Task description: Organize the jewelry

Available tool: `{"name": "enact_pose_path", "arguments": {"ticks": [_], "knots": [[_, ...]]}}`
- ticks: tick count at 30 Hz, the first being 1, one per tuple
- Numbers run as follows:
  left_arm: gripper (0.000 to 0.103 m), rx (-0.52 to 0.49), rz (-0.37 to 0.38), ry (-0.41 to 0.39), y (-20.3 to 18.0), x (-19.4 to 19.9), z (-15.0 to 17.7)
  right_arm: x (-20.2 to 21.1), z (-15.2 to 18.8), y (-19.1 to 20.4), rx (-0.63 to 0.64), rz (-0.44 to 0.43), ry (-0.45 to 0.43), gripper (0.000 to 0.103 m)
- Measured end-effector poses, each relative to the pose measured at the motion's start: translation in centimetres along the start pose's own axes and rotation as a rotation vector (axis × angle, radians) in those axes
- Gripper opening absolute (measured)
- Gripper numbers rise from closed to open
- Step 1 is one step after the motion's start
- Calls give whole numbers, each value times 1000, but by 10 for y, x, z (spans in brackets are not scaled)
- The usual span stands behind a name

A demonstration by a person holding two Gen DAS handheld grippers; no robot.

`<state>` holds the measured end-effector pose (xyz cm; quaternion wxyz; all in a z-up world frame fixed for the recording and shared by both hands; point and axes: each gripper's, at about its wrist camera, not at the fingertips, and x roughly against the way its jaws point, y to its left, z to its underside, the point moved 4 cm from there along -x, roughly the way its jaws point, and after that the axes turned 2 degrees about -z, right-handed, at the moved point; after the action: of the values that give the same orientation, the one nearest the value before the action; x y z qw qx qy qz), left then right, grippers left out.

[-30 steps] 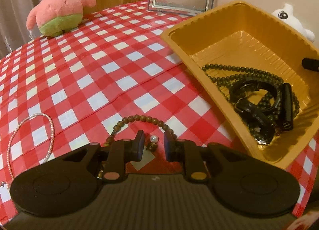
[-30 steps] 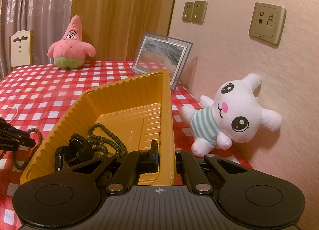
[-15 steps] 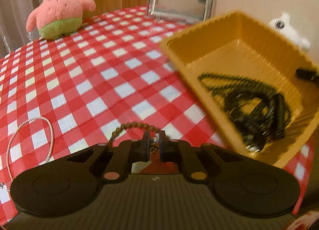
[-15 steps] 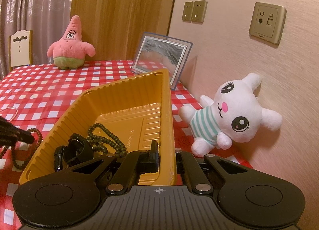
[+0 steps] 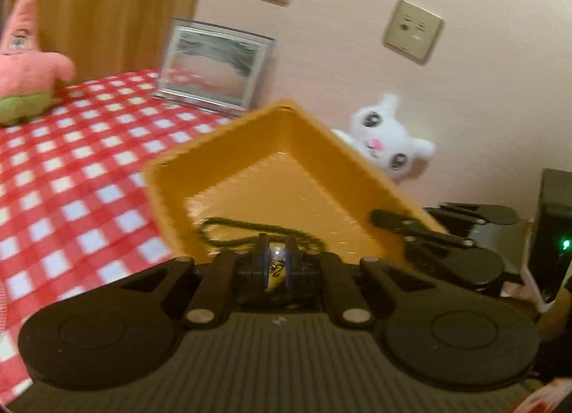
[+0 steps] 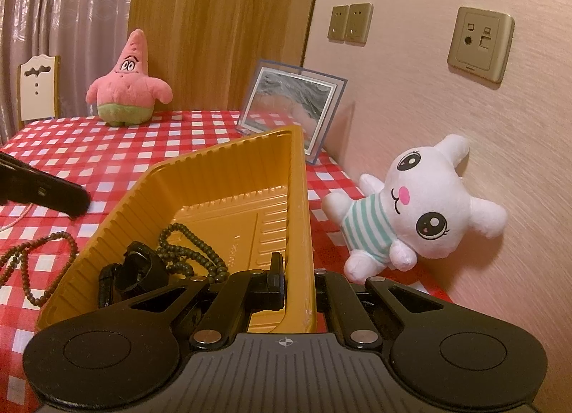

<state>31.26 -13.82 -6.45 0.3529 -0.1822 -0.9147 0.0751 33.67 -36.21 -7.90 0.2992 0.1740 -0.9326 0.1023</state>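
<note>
My left gripper (image 5: pixel 276 258) is shut on a small pearl earring (image 5: pixel 276 253) and holds it over the near end of the yellow tray (image 5: pixel 271 134). A dark bead necklace (image 5: pixel 221 230) lies in the tray. My right gripper (image 6: pixel 296 279) is shut on the tray's right wall (image 6: pixel 300 198). In the right wrist view the tray holds the dark bead necklace (image 6: pixel 193 248) and a black watch (image 6: pixel 137 270). A brown bead bracelet (image 6: pixel 39 262) lies on the cloth left of the tray, and the left gripper's finger (image 6: pixel 46 193) shows above it.
A red and white checked cloth (image 6: pixel 107 148) covers the table. A pink star plush (image 6: pixel 128 87) stands at the back, a framed picture (image 6: pixel 291 109) behind the tray, a white bunny plush (image 6: pixel 418 205) against the wall on the right. A pearl strand (image 6: pixel 14 220) lies at far left.
My left gripper shut on the pearl earring, lifted it off the cloth and swung right over the tray. The brown bracelet stayed on the cloth. My right gripper kept its hold on the tray wall.
</note>
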Motion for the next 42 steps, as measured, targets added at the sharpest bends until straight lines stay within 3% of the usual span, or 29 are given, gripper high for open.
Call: {"name": "enact_pose_path", "arguments": {"ticks": [4,9,13,16,20,23,28,36,42], "knots": [[7,-3,92,41,-20,-18,4,1,0,1,3,-2,-3,4],[7,-3,145,103,-37,-40,15,2,1,1,6,-6,-6,4],[7,7,141,110,-39,-44,18,2,1,1,6,-8,-8,4],[15,17,138,98,-38,-38,14,2,1,1,5,-8,-8,4],[20,60,116,32,-25,-14,-1,2,1,1,7,-8,-7,4],[23,100,37,-46,-2,15,-13,3,1,2,7,-8,-6,4],[23,147,-193,-110,53,61,-15,3,0,2,7,-10,-8,4],[23,264,-450,-54,123,116,31,0,-2,2,14,-16,-15,4],[23,341,-538,-7,144,140,68,-1,-2,2,14,-15,-15,4]]}}
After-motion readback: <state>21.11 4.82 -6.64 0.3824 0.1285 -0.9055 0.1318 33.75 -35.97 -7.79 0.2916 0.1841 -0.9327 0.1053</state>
